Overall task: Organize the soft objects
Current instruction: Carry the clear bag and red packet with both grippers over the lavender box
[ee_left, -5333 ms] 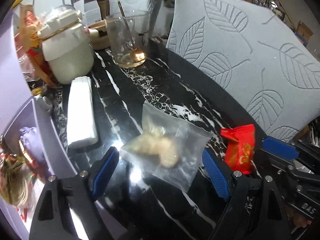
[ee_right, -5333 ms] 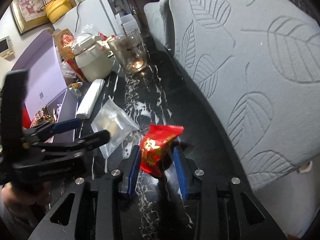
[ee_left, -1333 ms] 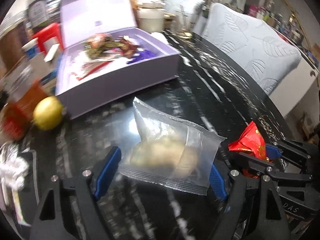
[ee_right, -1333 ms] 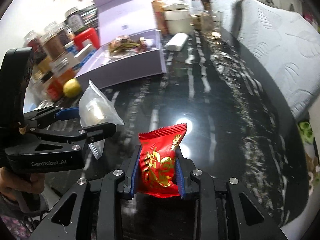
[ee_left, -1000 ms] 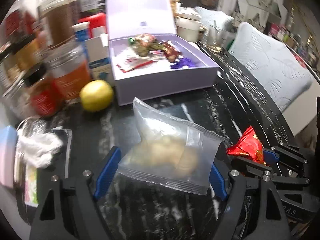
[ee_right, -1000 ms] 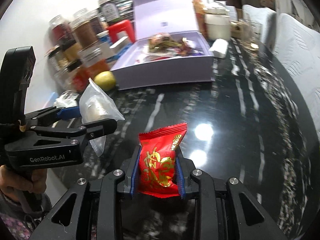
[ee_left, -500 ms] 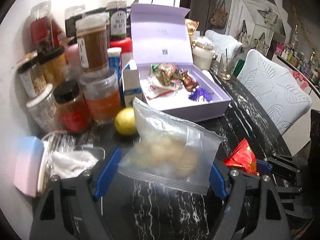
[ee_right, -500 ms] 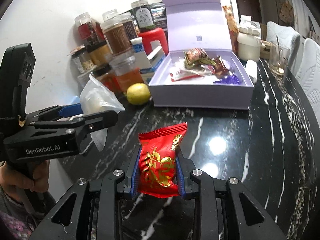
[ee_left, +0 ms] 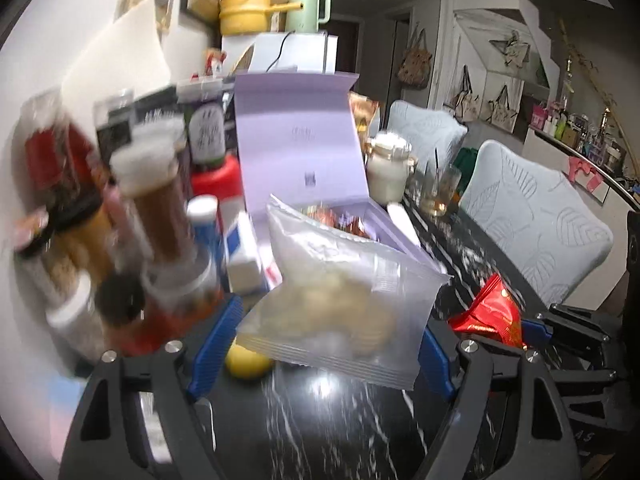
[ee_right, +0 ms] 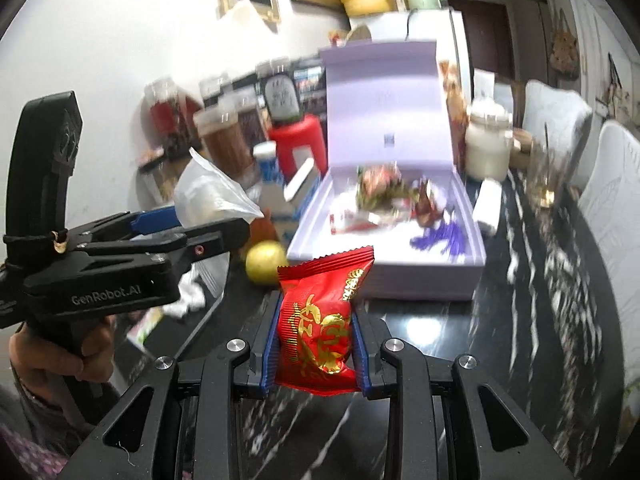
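My left gripper (ee_left: 320,340) is shut on a clear plastic bag (ee_left: 344,304) of pale snacks and holds it above the black marble table (ee_left: 340,432). It also shows in the right wrist view (ee_right: 212,200). My right gripper (ee_right: 316,344) is shut on a red snack packet (ee_right: 320,320), also seen in the left wrist view (ee_left: 492,316). An open lavender box (ee_right: 400,268) with several wrapped sweets sits ahead of both grippers, lid raised.
Jars and bottles (ee_left: 152,208) crowd the left by the wall. A lemon (ee_right: 264,264) lies by the box's near left corner. A white jar (ee_right: 488,144), a glass (ee_right: 548,176) and a white pack (ee_right: 490,204) stand behind the box. Grey chairs (ee_left: 536,224) line the right edge.
Both grippers have tilted up and moved closer to the lavender box, each still holding its packet. The view now faces the box's lid and the wall.
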Demonstrator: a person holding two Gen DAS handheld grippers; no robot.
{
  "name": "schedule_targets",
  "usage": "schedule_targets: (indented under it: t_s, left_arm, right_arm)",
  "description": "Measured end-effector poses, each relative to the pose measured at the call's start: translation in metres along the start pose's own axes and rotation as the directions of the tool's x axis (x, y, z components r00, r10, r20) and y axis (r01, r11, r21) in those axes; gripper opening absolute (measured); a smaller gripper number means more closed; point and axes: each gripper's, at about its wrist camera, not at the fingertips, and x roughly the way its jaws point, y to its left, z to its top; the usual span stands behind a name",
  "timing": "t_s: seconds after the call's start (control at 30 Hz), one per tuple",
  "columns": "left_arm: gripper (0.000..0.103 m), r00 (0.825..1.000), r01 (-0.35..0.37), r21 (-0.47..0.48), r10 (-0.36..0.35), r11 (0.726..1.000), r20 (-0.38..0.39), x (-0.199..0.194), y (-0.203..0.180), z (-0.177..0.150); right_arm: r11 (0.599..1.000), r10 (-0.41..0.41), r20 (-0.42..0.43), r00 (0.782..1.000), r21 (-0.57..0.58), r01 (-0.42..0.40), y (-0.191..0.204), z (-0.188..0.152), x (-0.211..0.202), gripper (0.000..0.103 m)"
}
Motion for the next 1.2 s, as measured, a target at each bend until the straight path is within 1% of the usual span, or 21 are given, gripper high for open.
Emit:
schedule_targets:
  t_s: [0.17,0.27,0.47,0.6,0.7,0.8,0.93,1.03,1.13,1.2]
  left_arm:
    - [0.081,0.999,0.004,0.022,-0.005,1.0,0.048,0.012,-0.004,0.034]
    - [0.081,0.998,0.012,0.024,-0.014,1.0,0.066,0.021,-0.004,0.053]
    - [0.081,0.995,0.008,0.03,-0.011,1.0,0.096,0.041,-0.004,0.086]
    - [0.081,0.994,-0.01,0.031,0.007,0.999,0.107,0.059,-0.003,0.107]
    - [0.081,0.993,-0.041,0.033,0.037,0.999,0.115,0.079,-0.001,0.122]
    - [0.081,0.994,-0.06,0.02,0.058,0.998,0.092,0.108,0.003,0.132]
    - [0.081,0.995,-0.09,0.008,0.09,0.996,0.048,0.143,0.007,0.133]
    - [0.081,0.995,-0.103,0.006,0.103,0.995,0.003,0.167,0.008,0.131]
    - [0.081,0.991,-0.124,0.007,0.124,0.992,-0.056,0.193,0.009,0.124]
    - [0.081,0.988,-0.132,0.002,0.131,0.991,-0.086,0.204,0.01,0.121]
  right_arm:
    - [1.0,-0.02,0.061,0.998,-0.023,0.021,-0.01,0.038,0.0,0.03]
    - [0.999,-0.016,0.089,0.996,-0.032,0.019,-0.016,0.06,0.001,0.03]
    - [0.998,-0.031,0.124,0.992,-0.047,0.038,-0.032,0.093,0.01,0.03]
    - [0.998,-0.039,0.136,0.99,-0.043,0.045,-0.048,0.112,0.02,0.03]
    - [0.997,-0.054,0.147,0.988,-0.04,0.06,-0.06,0.126,0.028,0.03]
    - [0.997,-0.058,0.147,0.987,-0.032,0.064,-0.071,0.14,0.038,0.03]
    - [0.996,-0.079,0.131,0.988,-0.034,0.084,-0.082,0.15,0.054,0.03]
    - [0.995,-0.09,0.106,0.99,-0.032,0.093,-0.09,0.152,0.071,0.03]
    - [0.996,-0.088,0.079,0.993,-0.021,0.09,-0.099,0.151,0.087,0.03]
    - [0.996,-0.091,0.062,0.994,-0.013,0.092,-0.105,0.149,0.097,0.03]
